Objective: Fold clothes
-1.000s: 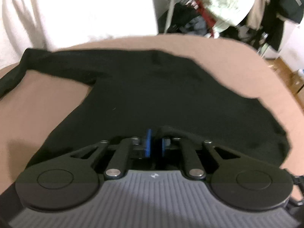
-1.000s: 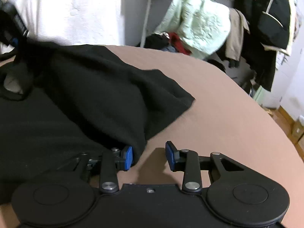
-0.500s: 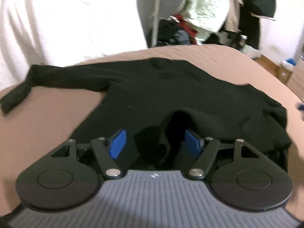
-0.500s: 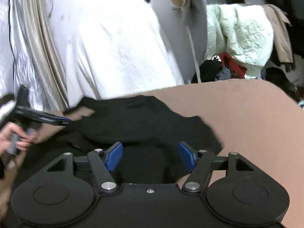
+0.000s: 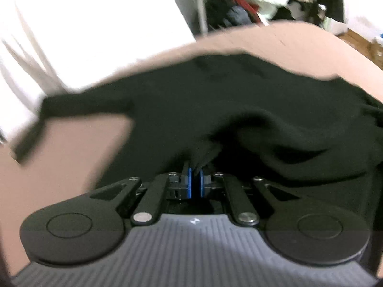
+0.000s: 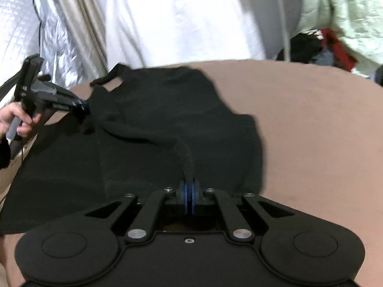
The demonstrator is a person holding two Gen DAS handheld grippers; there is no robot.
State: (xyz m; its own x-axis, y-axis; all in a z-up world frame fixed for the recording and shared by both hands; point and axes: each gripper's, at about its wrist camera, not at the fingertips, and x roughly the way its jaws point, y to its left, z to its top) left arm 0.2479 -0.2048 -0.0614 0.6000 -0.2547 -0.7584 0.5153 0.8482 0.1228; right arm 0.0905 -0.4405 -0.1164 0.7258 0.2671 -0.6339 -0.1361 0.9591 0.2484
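Black claw [image 6: 188, 192] with blue pads [image 6: 185, 197], silver screws; left one [image 5: 195, 181] seemingly grey-ribbed.

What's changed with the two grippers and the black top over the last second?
Both grippers, open half a second ago, have shut on the black top: the left gripper and right gripper each pinch a raised ridge of cloth. The top still lies on the brown surface.

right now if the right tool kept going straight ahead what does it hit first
The right tool is shut on a raised ridge of the black sweater, so it would meet more sweater first, lying on the brown surface. Depth beyond that is unclear.
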